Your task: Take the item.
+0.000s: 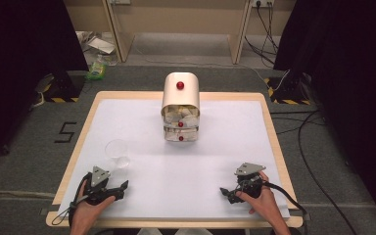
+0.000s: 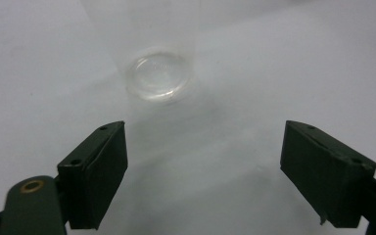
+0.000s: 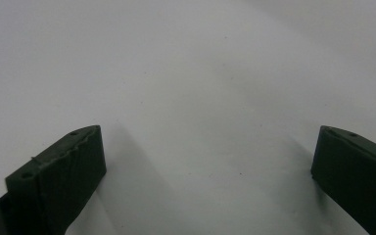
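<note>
The left hand-held gripper [image 1: 120, 188] rests low at the near left of the bench [image 1: 235, 161], gripped by the person's left hand [image 1: 85, 208]. Its two black jaws are blocky, matte rubber pads with small screw holes along the top edges, and they stand wide apart with only bare white surface between them; nothing is held. In the left gripper view the left hand-held gripper [image 2: 203, 171] points at a clear plastic cup [image 2: 159, 76], whose round, ridged base shows through its see-through wall. The cup [image 1: 118, 152] stands upright just beyond the jaws, near but not touching them.

The right hand-held gripper [image 1: 227, 192] sits at the near right, well apart from the left one, in the person's right hand [image 1: 262, 198], with a grey three-cornered plate on top and a black cable trailing off the bench edge. In the right gripper view the right hand-held gripper [image 3: 208, 171] is also released, its ribbed dark pads spread wide over smooth white surface.

The bench is a pale wooden top covered by a white sheet. At its far middle stands a small cream cabinet [image 1: 180, 93] with a rounded top and red knobs; its drawers are pulled out and hold crumpled pale packets.
</note>
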`<state>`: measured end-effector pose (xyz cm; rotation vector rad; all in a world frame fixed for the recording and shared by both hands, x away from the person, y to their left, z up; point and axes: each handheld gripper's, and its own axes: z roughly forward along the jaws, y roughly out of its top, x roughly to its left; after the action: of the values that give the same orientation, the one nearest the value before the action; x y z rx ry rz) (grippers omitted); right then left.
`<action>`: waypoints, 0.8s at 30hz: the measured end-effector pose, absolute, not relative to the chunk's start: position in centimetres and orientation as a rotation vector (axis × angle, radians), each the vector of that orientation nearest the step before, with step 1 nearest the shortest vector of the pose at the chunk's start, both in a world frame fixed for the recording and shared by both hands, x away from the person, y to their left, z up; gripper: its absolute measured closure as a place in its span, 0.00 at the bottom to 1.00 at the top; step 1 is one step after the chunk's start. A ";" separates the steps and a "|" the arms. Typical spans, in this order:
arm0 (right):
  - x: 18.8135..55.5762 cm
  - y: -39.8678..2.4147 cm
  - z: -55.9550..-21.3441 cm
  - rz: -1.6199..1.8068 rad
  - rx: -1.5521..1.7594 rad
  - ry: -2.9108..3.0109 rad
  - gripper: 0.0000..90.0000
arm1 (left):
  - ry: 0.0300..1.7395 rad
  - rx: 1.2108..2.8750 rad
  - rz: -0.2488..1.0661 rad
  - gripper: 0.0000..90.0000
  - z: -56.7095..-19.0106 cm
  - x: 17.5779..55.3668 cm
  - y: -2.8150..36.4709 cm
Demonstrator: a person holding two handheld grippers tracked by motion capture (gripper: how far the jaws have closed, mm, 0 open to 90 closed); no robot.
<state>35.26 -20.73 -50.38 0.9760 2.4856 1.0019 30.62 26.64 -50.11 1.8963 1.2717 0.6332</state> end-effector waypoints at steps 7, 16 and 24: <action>35.3 -20.7 -50.4 1.002 0.977 2.486 0.00 | 1.198 1.879 0.587 0.19 -49.1 30.2 25.7; 35.3 -20.7 -50.4 1.003 0.978 2.487 0.00 | 1.113 1.871 0.559 0.17 -48.3 30.3 24.0; 35.3 -20.7 -50.4 1.003 0.977 2.487 0.00 | 1.002 1.880 0.548 0.17 -46.8 31.2 21.4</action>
<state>35.27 -20.73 -50.39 0.9774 2.4869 1.0034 31.20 21.45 -46.76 1.8805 1.0017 0.5479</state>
